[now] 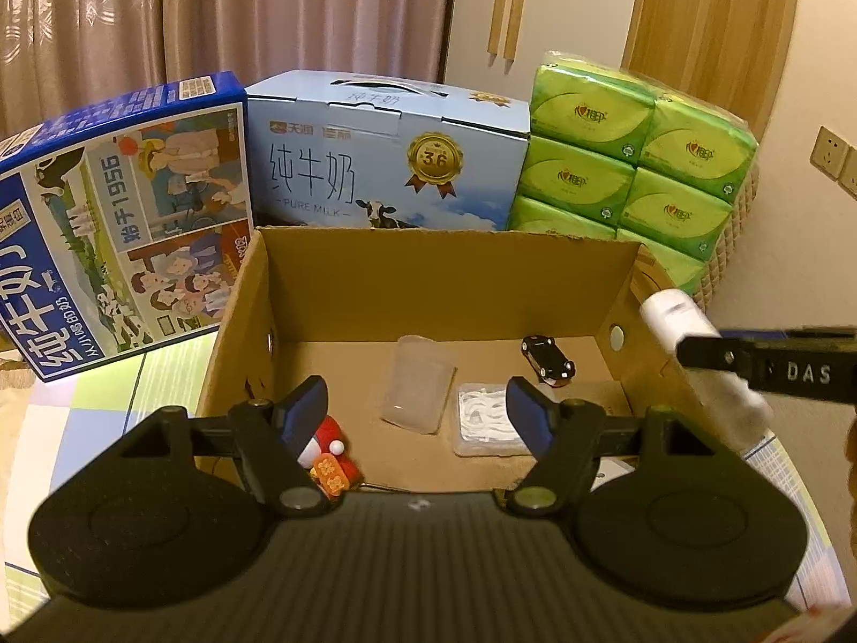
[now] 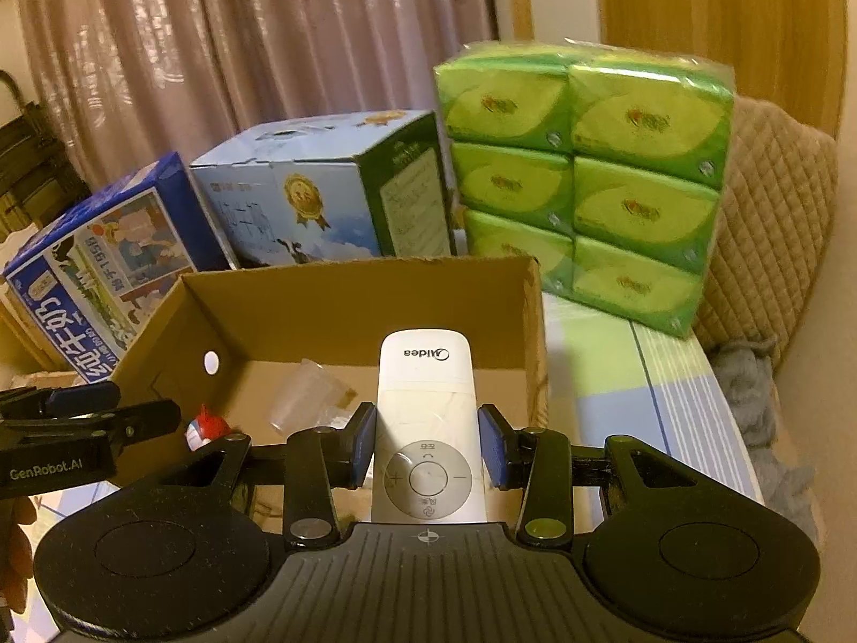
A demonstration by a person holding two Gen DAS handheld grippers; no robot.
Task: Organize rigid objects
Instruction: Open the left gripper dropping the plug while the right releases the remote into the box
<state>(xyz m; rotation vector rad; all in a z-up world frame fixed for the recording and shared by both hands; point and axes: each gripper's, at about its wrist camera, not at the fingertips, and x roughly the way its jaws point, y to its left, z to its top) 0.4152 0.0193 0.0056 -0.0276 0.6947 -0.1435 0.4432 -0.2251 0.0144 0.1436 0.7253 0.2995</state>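
**Remote held over the box rim; left tongs empty**

Left tongs [image 1: 416, 413] stand open with nothing between the pads, above the near edge of the cardboard box [image 1: 444, 273]. Right tongs [image 2: 427, 447] clamp a white remote [image 2: 426, 428] over the box's right side. Inside the box lie a red toy [image 1: 332, 455], a clear cup [image 1: 418, 386], a clear tray [image 1: 479, 418] and a black toy car [image 1: 547, 360]. Behind it stand milk cartons [image 1: 385, 161] and green tissue packs [image 1: 632, 161].

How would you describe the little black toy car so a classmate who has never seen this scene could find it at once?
Start at the open cardboard box in front of the milk cartons. On its floor, look to the far right corner, beyond the clear plastic case. The toy car there is the only dark thing; its neighbours are a see-through cup and a red toy.
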